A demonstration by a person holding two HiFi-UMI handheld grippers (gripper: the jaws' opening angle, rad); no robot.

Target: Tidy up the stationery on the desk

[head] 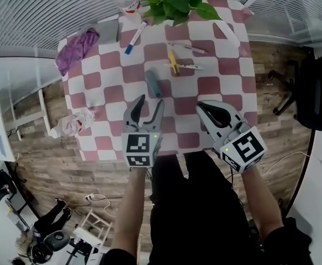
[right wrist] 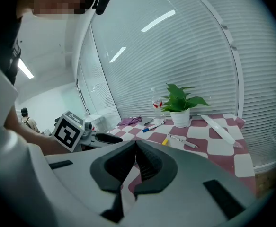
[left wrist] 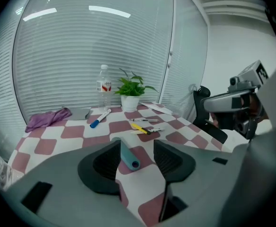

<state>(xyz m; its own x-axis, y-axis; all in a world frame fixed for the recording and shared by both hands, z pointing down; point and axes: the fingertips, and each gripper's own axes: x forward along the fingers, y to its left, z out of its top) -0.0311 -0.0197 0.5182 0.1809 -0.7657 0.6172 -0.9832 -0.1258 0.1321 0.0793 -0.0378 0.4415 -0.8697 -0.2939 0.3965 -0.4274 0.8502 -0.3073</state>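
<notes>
The left gripper (head: 150,101) is held with fingers apart, lined up on the blue-green tube (head: 153,84) in mid-frame on the counter (head: 227,65), likely to grab it; on the right gripper (head: 204,107) the fingers are pressed together, empty.

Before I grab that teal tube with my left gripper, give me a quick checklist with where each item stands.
1. Left gripper open: ok, jaws apart.
2. Teal tube lined up between its jaws: ok, the pads are not pressing it.
3. Tube clear of the yellow item beyond it: ok.
4. Right gripper shut, empty and off to the side: ok.
5. Place to put the tube: cannot tell.
</notes>
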